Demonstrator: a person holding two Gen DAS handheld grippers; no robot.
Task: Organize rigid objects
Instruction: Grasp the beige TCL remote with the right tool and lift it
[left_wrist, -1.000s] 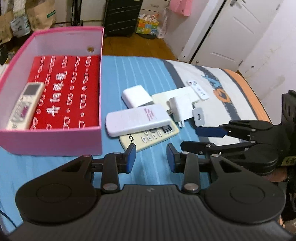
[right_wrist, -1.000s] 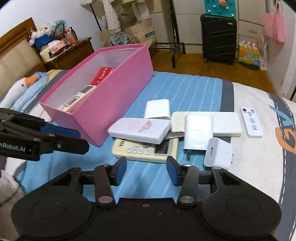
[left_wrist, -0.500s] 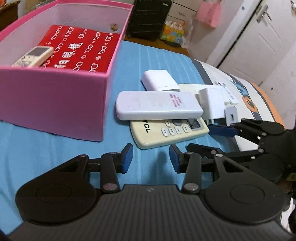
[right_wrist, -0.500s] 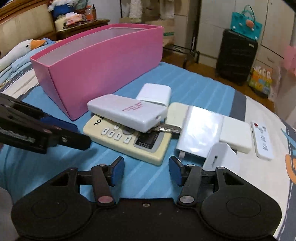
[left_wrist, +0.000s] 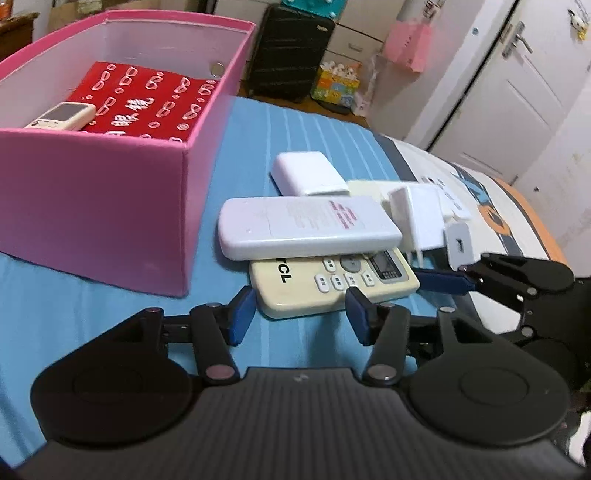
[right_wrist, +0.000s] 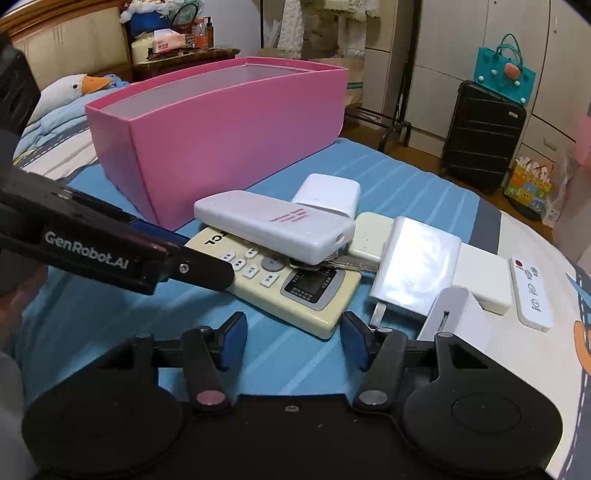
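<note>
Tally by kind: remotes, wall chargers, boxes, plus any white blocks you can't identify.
Remotes: 4: white face-down remote, cream TCL remote, slim white remote, remote in the box
Wall chargers: 2: large charger, small charger
Boxes: 2: pink box, red box
Unclear white blocks: 2: rounded block, long slab
Total: 10

Both grippers look alike: the left gripper (left_wrist: 301, 314) and the right gripper (right_wrist: 293, 338) are matte black plastic, each with a ribbed body, two round housings, thin linkage arms pinned by silver rivets, and blue pads (left_wrist: 242, 314) on the fingertips. The left one carries white "GenRobot.AI" lettering (right_wrist: 86, 251) along its side.
</note>
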